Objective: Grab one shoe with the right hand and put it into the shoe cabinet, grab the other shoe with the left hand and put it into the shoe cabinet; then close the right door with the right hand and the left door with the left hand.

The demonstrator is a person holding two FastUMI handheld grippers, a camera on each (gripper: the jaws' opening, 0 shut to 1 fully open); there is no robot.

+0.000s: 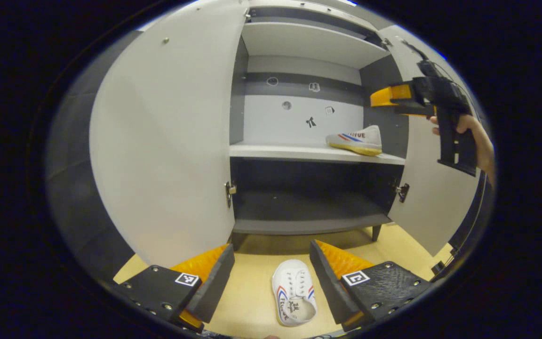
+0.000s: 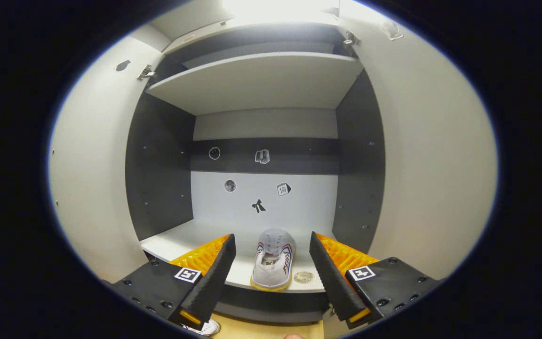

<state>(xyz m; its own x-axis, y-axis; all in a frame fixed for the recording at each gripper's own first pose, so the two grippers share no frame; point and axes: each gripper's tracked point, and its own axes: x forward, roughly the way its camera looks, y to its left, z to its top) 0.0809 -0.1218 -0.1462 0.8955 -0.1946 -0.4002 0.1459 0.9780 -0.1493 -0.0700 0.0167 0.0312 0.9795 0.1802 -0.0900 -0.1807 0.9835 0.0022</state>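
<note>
One white shoe (image 1: pixel 357 140) with red and blue stripes and a yellow sole rests on the cabinet's middle shelf (image 1: pixel 280 151), toward its right end. The other white shoe (image 1: pixel 293 292) lies on the floor in front of the cabinet, between the fingers of my open left gripper (image 1: pixel 271 278), which hovers over it. In the right gripper view the shelved shoe (image 2: pixel 273 260) lies ahead of my open right gripper (image 2: pixel 271 266), apart from both fingers. From the left gripper view, the right gripper (image 1: pixel 421 99) hangs at shelf height, held by a hand (image 1: pixel 475 136).
Both cabinet doors stand open: the left door (image 1: pixel 167 141) and the right door (image 1: pixel 433 202). The lower dark shelf (image 1: pixel 308 221) holds nothing. Small stickers dot the back wall (image 2: pixel 261 188). A small round disc (image 2: pixel 303 277) lies on the shelf beside the shoe. The floor (image 1: pixel 252 301) is light wood.
</note>
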